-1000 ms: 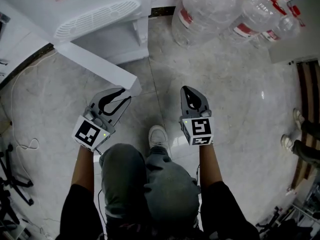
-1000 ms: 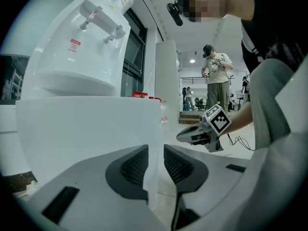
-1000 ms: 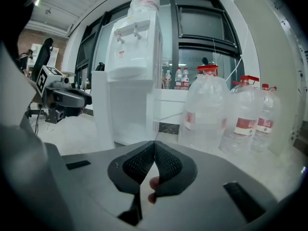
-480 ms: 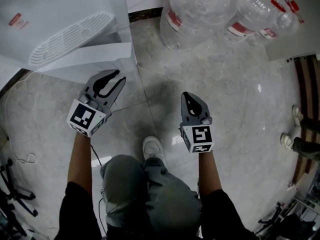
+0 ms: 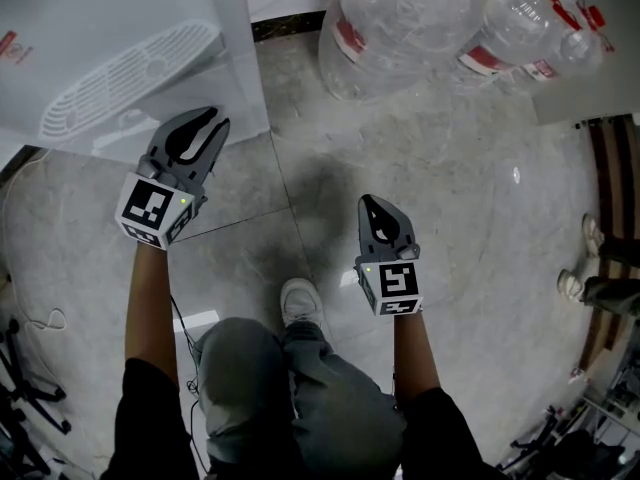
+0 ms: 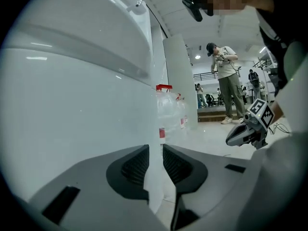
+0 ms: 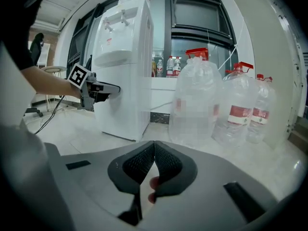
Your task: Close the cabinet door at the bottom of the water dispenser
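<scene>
The white water dispenser stands at the upper left of the head view. Its bottom cabinet door lies swung in close against the body. My left gripper has its tips at the door's lower face. Its jaws are closing, with a narrow gap still between the pads; the door's edge shows through that gap, and no pad visibly presses on it. My right gripper hangs over the bare floor, shut on nothing.
Several large clear water bottles with red caps stand right of the dispenser. My shoe is on the marble floor below the grippers. A cable trails at the left. Another person's feet are at the right edge.
The door has swung from wide open to nearly against the dispenser, with my left gripper moving up and left along with it. The right gripper has sunk slightly.
</scene>
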A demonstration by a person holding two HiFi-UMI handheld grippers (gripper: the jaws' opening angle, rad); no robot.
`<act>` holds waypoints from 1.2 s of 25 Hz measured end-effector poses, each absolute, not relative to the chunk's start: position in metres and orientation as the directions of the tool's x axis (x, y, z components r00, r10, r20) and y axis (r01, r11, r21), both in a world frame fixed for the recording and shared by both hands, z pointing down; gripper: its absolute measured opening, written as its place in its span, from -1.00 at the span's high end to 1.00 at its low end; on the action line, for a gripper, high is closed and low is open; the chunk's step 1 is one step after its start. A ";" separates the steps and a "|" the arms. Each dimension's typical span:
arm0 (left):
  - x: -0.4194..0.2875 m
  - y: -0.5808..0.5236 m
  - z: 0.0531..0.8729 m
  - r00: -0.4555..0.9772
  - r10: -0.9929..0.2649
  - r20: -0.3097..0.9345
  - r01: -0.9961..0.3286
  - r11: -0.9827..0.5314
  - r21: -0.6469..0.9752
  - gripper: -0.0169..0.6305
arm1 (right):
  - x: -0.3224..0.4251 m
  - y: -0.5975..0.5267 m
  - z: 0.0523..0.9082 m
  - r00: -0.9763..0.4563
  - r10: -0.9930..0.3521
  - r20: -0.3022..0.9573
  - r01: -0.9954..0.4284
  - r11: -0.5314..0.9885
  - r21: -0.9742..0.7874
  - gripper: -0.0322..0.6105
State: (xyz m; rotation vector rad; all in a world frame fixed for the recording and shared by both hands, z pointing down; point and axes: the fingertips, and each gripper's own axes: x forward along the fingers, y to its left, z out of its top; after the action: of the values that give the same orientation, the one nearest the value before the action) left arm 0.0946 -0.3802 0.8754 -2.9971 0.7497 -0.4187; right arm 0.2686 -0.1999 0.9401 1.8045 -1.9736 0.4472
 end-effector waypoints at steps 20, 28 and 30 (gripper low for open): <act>0.045 -0.323 0.852 0.804 -0.550 0.228 -0.562 -0.827 -0.015 0.84 | 0.212 -0.218 0.899 -0.150 -0.885 0.441 -0.986 0.165 -0.005 0.86; 0.020 -0.307 0.818 0.772 -0.593 0.227 -0.613 -0.790 0.021 0.90 | 0.193 -0.221 0.854 -0.177 -0.883 0.435 -0.982 0.191 -0.010 0.86; 0.015 -0.306 0.802 0.763 -0.605 0.226 -0.627 -0.778 0.033 0.90 | 0.191 -0.222 0.835 -0.177 -0.884 0.433 -0.981 0.191 -0.011 0.86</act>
State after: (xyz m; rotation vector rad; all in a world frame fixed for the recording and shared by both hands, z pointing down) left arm 0.0154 -0.3055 0.8016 -3.0498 1.0687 -0.3312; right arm 0.1907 -0.2216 0.8354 1.7607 -2.1427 0.4137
